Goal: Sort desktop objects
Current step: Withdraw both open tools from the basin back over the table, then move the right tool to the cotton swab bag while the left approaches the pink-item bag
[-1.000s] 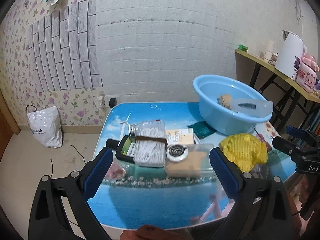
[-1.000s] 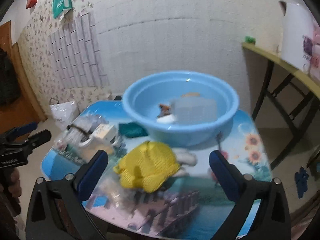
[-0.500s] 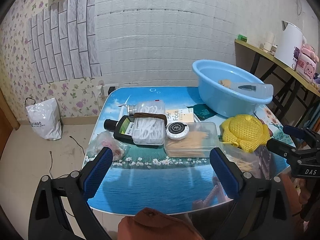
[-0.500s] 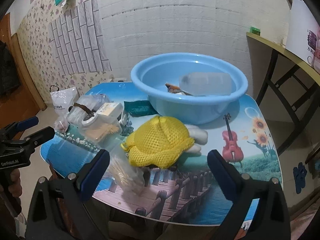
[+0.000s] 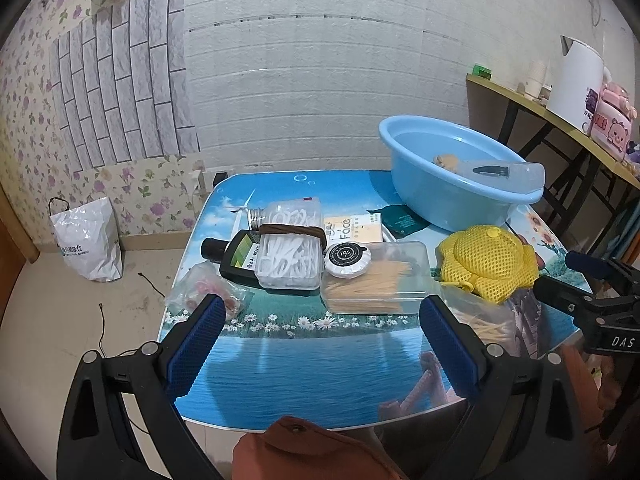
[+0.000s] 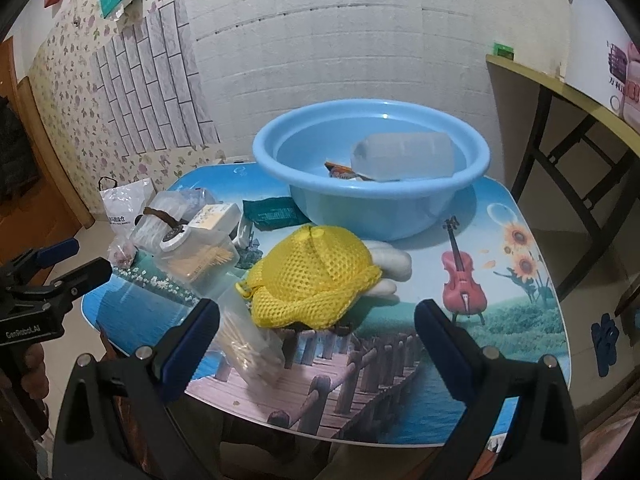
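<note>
A pile of small items lies on the picture-printed table [image 5: 304, 364]: a dark bottle [image 5: 236, 258], a clear box of white floss picks [image 5: 290, 260], a round white soap [image 5: 347, 257], a clear box of toothpicks [image 5: 376, 280], a yellow mesh bag [image 5: 488, 262] [image 6: 312, 276] and a bag of cotton swabs [image 6: 248, 344]. A blue basin [image 6: 372, 176] [image 5: 452, 176] at the back holds a clear box and a small packet. My left gripper [image 5: 320, 340] is open and empty above the table's front edge. My right gripper [image 6: 316, 344] is open and empty in front of the mesh bag.
A small bag with pink contents [image 5: 204, 292] lies at the table's left edge. A green packet [image 6: 272, 214] lies beside the basin. A side table with a white kettle [image 5: 572, 84] stands at the right. A white plastic bag [image 5: 86, 240] sits on the floor.
Both grippers have drawn back and up from the table, so more of the tabletop shows. Both stay open and empty. Nothing on the table has moved.
</note>
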A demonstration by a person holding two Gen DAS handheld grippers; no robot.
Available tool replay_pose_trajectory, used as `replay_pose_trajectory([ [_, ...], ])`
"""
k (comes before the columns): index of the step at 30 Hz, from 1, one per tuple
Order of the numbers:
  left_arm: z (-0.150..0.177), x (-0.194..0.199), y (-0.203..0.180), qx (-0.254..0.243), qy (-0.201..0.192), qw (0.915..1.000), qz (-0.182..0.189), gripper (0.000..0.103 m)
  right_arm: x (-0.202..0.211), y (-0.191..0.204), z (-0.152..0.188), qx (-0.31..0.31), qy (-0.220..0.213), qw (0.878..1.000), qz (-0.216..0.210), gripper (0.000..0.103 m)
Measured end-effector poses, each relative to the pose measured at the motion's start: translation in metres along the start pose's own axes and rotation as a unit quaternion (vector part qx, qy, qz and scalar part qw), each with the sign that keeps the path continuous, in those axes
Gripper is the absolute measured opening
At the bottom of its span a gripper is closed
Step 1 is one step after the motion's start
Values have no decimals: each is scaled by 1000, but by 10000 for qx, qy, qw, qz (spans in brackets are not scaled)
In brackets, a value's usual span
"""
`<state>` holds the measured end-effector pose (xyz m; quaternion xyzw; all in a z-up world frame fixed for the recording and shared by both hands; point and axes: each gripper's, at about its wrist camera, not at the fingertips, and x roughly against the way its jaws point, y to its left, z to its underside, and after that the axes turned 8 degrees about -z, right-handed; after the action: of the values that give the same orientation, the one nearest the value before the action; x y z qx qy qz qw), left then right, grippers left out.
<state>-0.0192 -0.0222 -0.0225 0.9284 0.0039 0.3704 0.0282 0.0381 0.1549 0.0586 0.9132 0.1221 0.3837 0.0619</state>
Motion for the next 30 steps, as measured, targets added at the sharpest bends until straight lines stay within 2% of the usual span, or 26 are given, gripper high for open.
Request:
replay_pose_trajectory([
  [15,6,-16,9,45,163,9999,-35,98,-9,-1,2,-124,100,9999,14,100],
  [17,8,-16,8,-9,142,9999,-91,103,-11,-1,2,-127,119,9998,-14,100],
  [30,11,-28,18,84,211,9996,-148,103,-22,-1,5,-208,245,9995,-42,100],
])
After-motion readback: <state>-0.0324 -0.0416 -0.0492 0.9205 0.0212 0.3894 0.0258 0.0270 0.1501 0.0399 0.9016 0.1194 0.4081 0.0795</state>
